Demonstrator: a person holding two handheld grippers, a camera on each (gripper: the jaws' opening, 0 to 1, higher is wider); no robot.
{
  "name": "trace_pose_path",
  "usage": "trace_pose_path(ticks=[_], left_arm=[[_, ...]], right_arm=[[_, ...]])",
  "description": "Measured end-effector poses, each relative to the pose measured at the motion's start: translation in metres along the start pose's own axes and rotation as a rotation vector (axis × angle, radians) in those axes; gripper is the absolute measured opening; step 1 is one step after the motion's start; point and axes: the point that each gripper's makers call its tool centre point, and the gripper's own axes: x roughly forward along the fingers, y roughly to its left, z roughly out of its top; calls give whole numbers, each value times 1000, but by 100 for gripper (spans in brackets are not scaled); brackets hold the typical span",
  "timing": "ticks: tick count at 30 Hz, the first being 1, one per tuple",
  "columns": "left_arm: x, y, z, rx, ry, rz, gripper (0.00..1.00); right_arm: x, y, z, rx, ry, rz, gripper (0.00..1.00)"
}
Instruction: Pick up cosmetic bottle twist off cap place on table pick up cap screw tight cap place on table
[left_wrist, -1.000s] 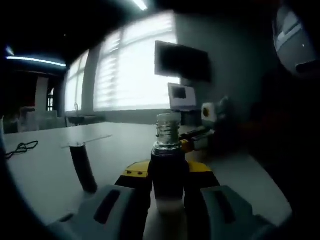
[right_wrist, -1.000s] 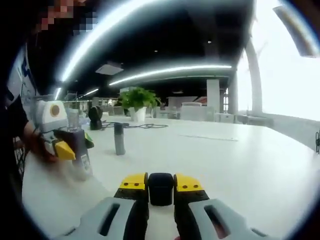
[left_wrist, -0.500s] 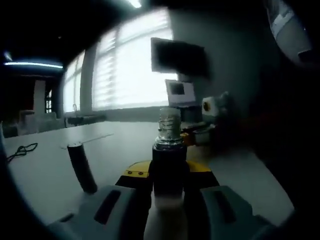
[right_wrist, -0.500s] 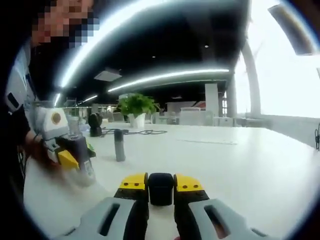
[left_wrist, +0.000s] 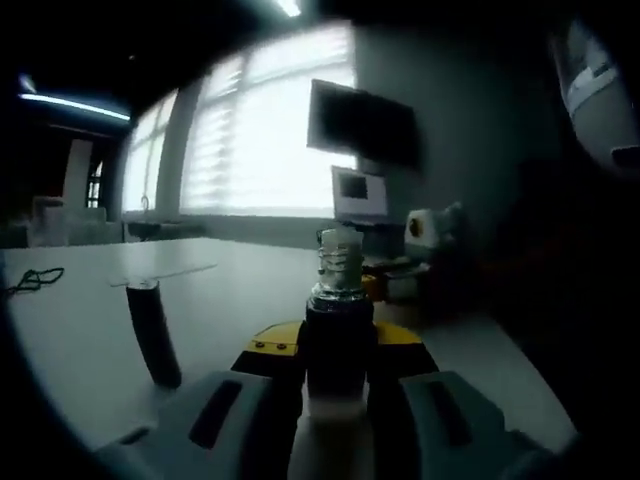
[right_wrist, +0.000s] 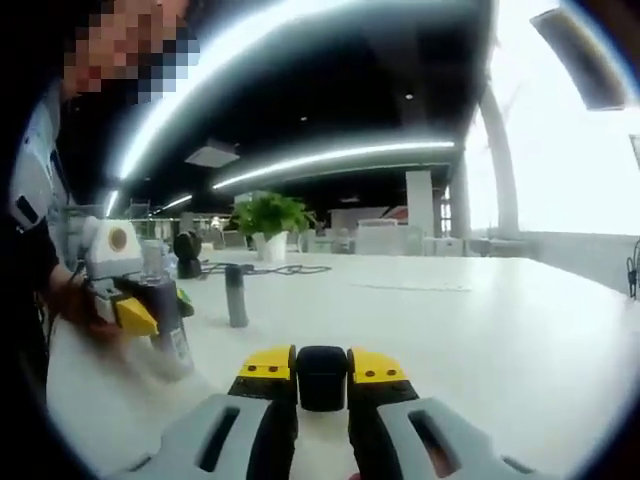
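In the left gripper view my left gripper (left_wrist: 338, 345) is shut on a dark cosmetic bottle (left_wrist: 338, 335) that stands upright with its clear threaded neck bare. In the right gripper view my right gripper (right_wrist: 322, 375) is shut on the small black cap (right_wrist: 322, 377), held low over the white table (right_wrist: 480, 340). That view also has the left gripper (right_wrist: 135, 310) at the left, holding the bottle (right_wrist: 165, 315) upright above the table, with a person's hand behind it. The right gripper (left_wrist: 425, 255) appears small at the right in the left gripper view.
A dark slim cylinder (right_wrist: 235, 295) stands on the table, also seen as the cylinder (left_wrist: 152, 335) in the left gripper view. A potted plant (right_wrist: 268, 220) and a black cable (right_wrist: 270, 268) are at the far side. Monitors (left_wrist: 362, 125) hang by the bright windows.
Both views shifted slightly. In the right gripper view the left gripper and its bottle sit a little higher and steadier than before. The cap stays in the right gripper's jaws.
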Motion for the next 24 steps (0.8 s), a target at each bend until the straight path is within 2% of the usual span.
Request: trace_pose_path(ticks=[3,5,11,13,18,24], left_arm=[[1,-2,0,20,-11,14,14],[0,-1,0,28,-16,18,14],[-1,-2,0,23,-20,19,14],[0,-4,0,36,-16,21,14],[1,-8,0,76,-16,18,14],[1,-9,1,94,-24,3,14]], right_arm=[[-1,2,2,2,-8,11,13],[-3,7,6,20,-32,43,13],[-9,13,20,46,-76,79,12],[-11,20,30,51,-89,102,12],[-14,49,74,63,-139,205,13],[-14,70,98,62,-163,275,13]])
